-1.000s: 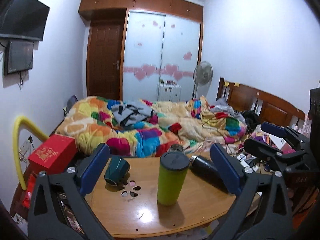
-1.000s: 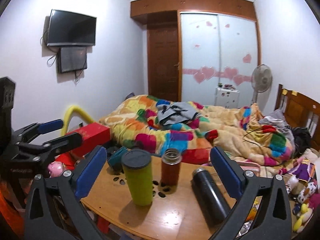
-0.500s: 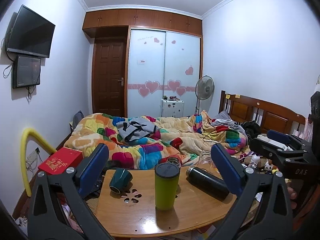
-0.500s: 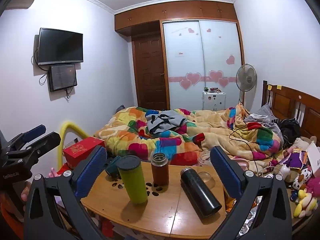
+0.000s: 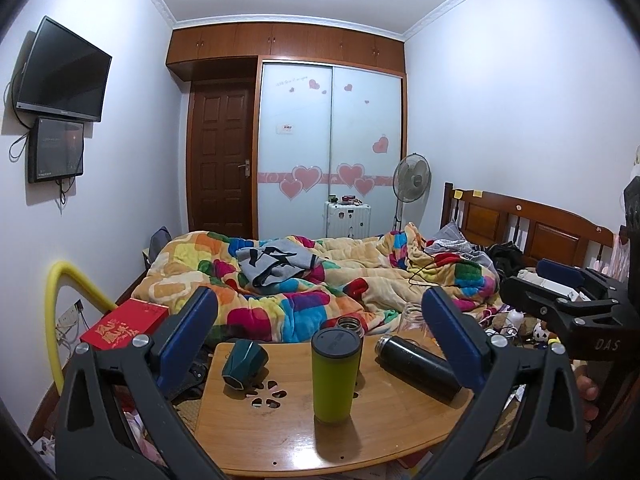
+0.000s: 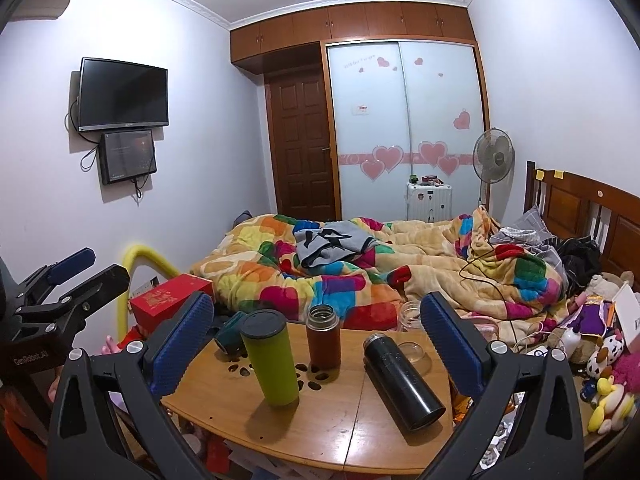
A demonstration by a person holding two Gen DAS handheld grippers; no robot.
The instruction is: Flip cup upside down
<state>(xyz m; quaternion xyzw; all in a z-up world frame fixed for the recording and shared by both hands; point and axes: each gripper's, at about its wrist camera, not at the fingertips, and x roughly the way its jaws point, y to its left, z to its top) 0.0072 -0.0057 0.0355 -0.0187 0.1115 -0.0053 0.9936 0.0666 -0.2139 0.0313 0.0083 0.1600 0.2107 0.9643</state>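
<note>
Both grippers, left gripper [image 5: 320, 332] and right gripper [image 6: 316, 332], hover with fingers spread wide, empty, above the desk [image 5: 288, 440], green cup [image 5: 244, 364] lying tipped there.

Left gripper [image 5: 320, 336] jaws wide apart; right gripper [image 6: 316, 334] likewise, both level.

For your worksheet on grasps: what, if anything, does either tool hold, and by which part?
Nothing is held: the left tool and right tool are both open above the table.
</note>
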